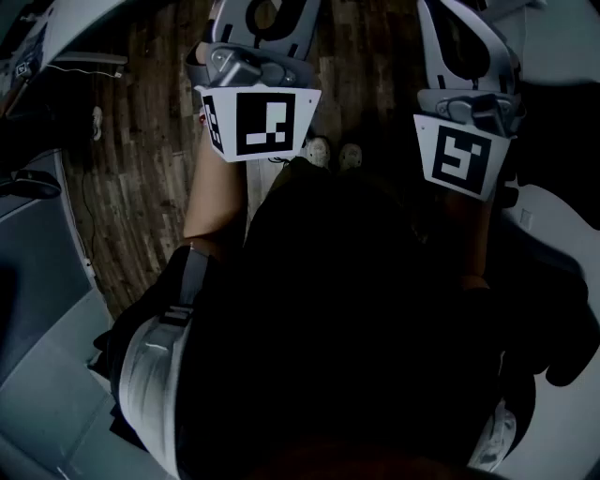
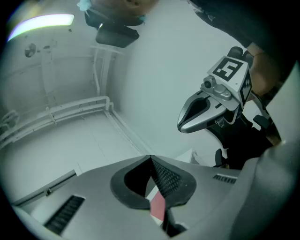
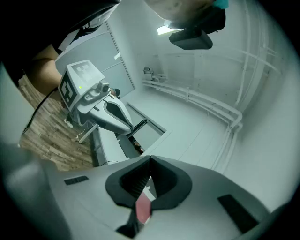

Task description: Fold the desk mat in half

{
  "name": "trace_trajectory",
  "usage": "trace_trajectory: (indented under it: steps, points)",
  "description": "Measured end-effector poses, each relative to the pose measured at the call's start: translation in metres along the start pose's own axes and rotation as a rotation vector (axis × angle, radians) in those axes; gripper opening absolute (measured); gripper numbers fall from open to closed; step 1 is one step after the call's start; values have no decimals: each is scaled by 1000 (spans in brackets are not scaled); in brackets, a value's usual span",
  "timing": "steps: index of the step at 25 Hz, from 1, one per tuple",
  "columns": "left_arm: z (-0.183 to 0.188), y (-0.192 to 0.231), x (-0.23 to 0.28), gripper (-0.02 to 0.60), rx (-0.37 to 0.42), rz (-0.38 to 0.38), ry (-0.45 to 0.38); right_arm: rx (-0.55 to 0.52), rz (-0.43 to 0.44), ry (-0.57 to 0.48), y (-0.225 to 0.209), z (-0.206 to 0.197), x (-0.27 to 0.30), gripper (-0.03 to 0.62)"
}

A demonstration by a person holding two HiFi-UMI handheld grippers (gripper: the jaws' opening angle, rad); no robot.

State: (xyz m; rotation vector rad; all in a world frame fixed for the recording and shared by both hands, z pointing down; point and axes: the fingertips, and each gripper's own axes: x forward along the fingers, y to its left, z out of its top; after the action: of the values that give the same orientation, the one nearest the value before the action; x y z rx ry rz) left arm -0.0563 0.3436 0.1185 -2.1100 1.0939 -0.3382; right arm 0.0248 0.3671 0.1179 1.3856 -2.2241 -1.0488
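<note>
In the head view the person stands on a wooden floor [image 1: 141, 141], shoes [image 1: 333, 153] showing past dark clothing, and holds the left gripper [image 1: 265, 23] and the right gripper [image 1: 466, 42] out in front, side by side and apart, each with its marker cube towards the camera. The desk mat cannot be made out here. In the left gripper view the two jaws are pressed together at their tips with nothing clamped between them; beyond them are only a pale wall and white pipes [image 2: 70, 108], with the right gripper off to one side. In the right gripper view the jaws are likewise clenched and empty, facing pale panels. No mat lies near either pair of fingers.
</note>
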Motion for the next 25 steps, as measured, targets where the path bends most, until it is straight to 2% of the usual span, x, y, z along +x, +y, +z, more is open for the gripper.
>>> trace_trajectory:
  steps: [25]
  points:
    - [-30, 26, -17, 12, -47, 16, -24, -19, 9, 1, 29, 26, 29, 29]
